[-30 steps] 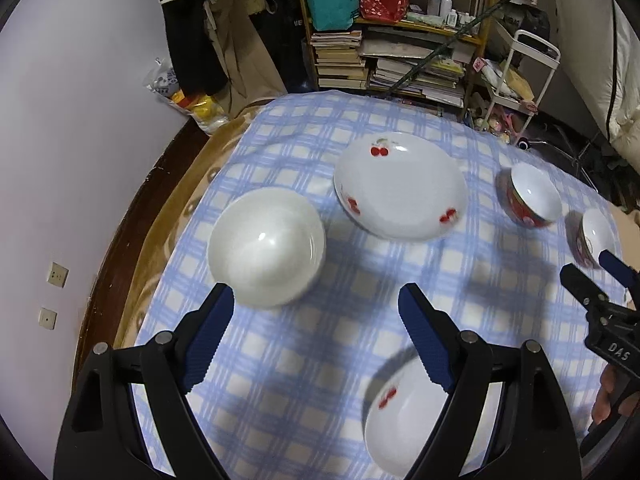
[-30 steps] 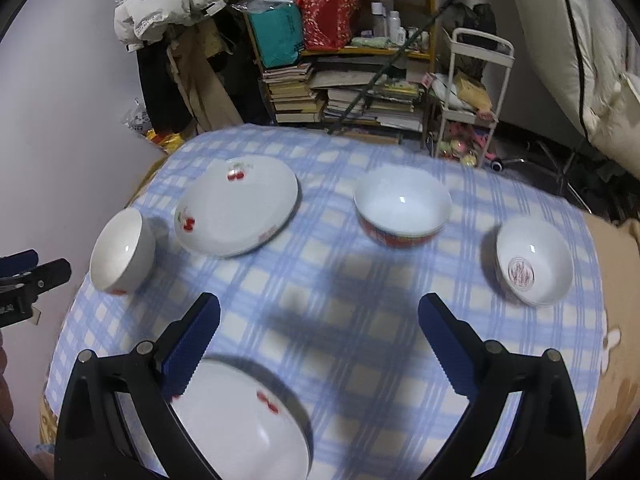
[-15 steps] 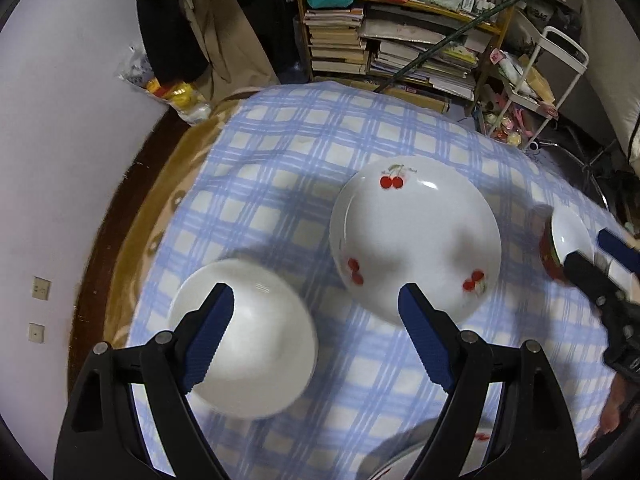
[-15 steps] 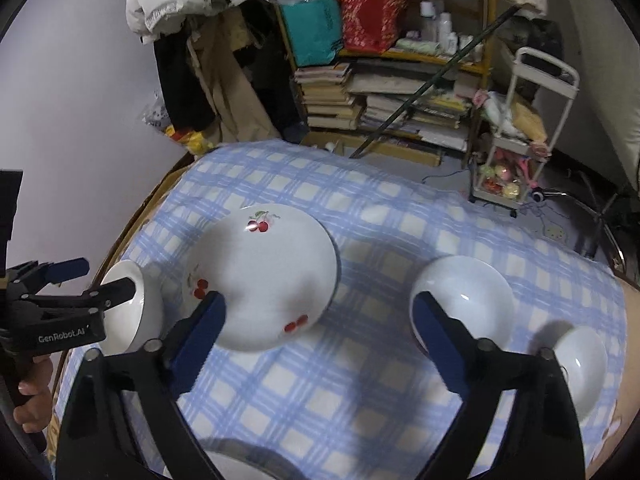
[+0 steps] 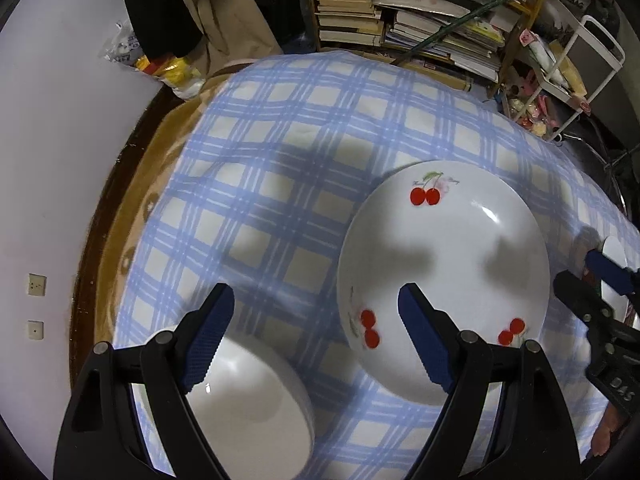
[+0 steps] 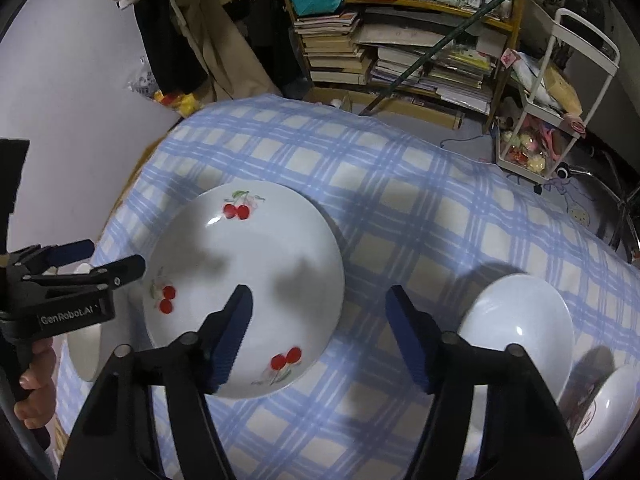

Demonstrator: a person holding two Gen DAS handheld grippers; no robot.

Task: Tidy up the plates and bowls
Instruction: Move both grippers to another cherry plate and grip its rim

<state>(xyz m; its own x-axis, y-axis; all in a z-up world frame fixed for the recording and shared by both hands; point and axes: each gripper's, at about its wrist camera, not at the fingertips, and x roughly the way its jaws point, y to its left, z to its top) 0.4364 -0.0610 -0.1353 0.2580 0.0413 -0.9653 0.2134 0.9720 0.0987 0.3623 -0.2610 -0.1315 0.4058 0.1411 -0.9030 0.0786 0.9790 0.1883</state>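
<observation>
- The left tool [image 5: 316, 320] stands wide above the surface [image 5: 280, 168], pointing steeply down, with nothing between its blue pads.
- Under its left finger [image 5: 208, 336] lies a plain white bowl [image 5: 248, 404]; its right finger [image 5: 424, 340] hangs over the near-left part of the cherry plate [image 5: 444, 280].
- The right tool [image 6: 318, 332] is closing, its jaws at a middling gap and with nothing gripped between them.
- Its left finger [image 6: 230, 340] hangs over the near-right part of the cherry plate [image 6: 244, 292]; its right finger [image 6: 408, 344] hangs over bare cloth, just left of a white bowl [image 6: 520, 332].
- Further right of that bowl, at the picture's edge, sits a smaller bowl [image 6: 608, 404] with a red mark inside.
- Each tool shows in the other's view, on either side of the cherry plate: the right tool [image 5: 600, 288] at the plate's right rim, the left tool [image 6: 92, 260] at its left rim, held by a hand [image 6: 34, 384].
- The surface wears a blue-and-white checked cloth.
- Beyond its far edge stand a bookshelf [image 6: 400, 52] stacked with books and a white trolley [image 6: 552, 112].
</observation>
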